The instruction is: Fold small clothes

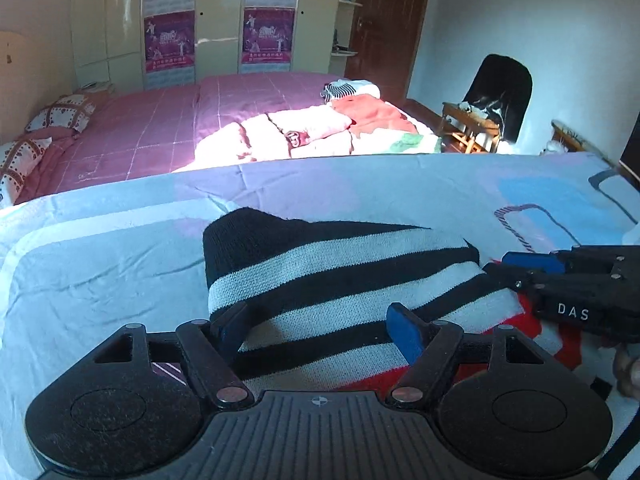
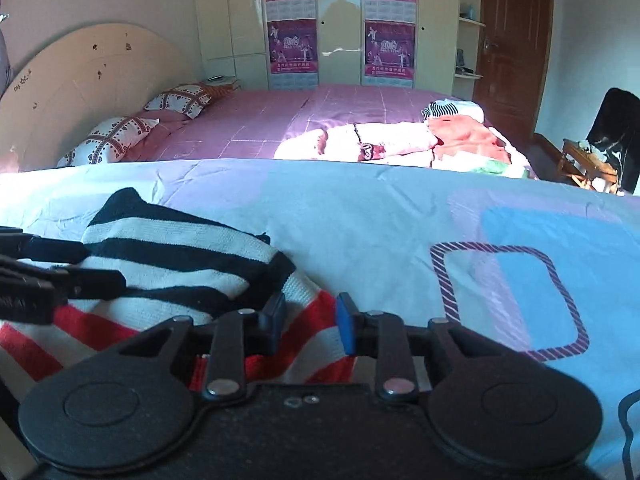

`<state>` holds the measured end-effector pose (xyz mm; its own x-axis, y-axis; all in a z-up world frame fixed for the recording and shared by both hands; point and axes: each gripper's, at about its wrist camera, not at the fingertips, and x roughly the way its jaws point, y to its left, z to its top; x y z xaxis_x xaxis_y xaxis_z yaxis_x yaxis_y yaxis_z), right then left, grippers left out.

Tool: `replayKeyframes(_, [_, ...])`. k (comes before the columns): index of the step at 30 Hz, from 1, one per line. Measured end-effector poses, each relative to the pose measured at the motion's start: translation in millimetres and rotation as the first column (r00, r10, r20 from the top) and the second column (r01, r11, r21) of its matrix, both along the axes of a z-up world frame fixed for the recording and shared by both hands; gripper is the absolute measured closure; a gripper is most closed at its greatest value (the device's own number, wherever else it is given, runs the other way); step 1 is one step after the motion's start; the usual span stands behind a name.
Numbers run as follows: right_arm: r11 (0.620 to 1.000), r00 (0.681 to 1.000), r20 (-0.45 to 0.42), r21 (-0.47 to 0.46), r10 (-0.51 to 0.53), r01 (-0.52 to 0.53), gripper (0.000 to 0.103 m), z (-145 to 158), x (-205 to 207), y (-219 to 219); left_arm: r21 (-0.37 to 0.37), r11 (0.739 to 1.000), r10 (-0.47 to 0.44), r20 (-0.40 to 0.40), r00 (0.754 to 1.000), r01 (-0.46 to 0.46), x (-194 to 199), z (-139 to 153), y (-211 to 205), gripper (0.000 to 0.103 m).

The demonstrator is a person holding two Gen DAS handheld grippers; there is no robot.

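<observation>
A small knit garment [image 1: 340, 276] with black and white stripes on top and red and white stripes below lies partly folded on a pale blue patterned sheet [image 1: 120, 248]. My left gripper [image 1: 320, 332] is open, its fingers spread over the garment's near edge. My right gripper [image 2: 310, 326] is open over the red-striped part [image 2: 316, 312], at the garment's right corner. It also shows in the left wrist view [image 1: 504, 266], at the garment's right side. The left gripper shows at the left of the right wrist view [image 2: 92, 268].
Beyond the sheet's far edge is a bed with a pink cover [image 1: 160, 128], two patterned pillows [image 2: 120, 136] and a pile of clothes [image 1: 352, 120]. A wardrobe with posters [image 1: 172, 32], a brown door [image 1: 388, 20] and a chair draped in black [image 1: 500, 92] stand behind.
</observation>
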<state>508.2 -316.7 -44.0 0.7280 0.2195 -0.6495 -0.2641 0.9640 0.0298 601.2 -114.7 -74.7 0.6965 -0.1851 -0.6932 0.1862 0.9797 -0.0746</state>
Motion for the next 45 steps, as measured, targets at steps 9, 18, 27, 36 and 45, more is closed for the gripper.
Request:
replayKeyframes(9, [0.999, 0.999, 0.029, -0.021, -0.028, 0.028, 0.046, 19, -18, -3, 0.022, 1.0, 0.003, 0.032, 0.999, -0.004, -26, 16, 9, 0.029])
replayKeyframes(18, [0.984, 0.995, 0.092, 0.171, 0.027, -0.043, 0.061, 39, -91, -32, -0.033, 0.997, 0.066, 0.071, 0.995, -0.064, -89, 30, 41, 0.029])
replayKeyframes(27, [0.968, 0.993, -0.109, 0.239, -0.055, 0.08, 0.054, 15, -105, -59, -0.053, 0.997, 0.05, 0.021, 0.999, -0.049, -111, 16, 63, 0.024])
replayKeyframes(36, [0.749, 0.926, -0.363, 0.641, 0.105, 0.166, 0.042, -23, -81, -115, -0.556, 0.83, -0.097, -0.234, 0.968, -0.051, -88, -29, 113, 0.024])
replayKeyframes(45, [0.665, 0.908, -0.354, 0.737, 0.223, 0.124, 0.055, -43, -61, -106, -0.663, 0.748, -0.152, -0.222, 0.963, -0.035, -74, -43, 103, 0.024])
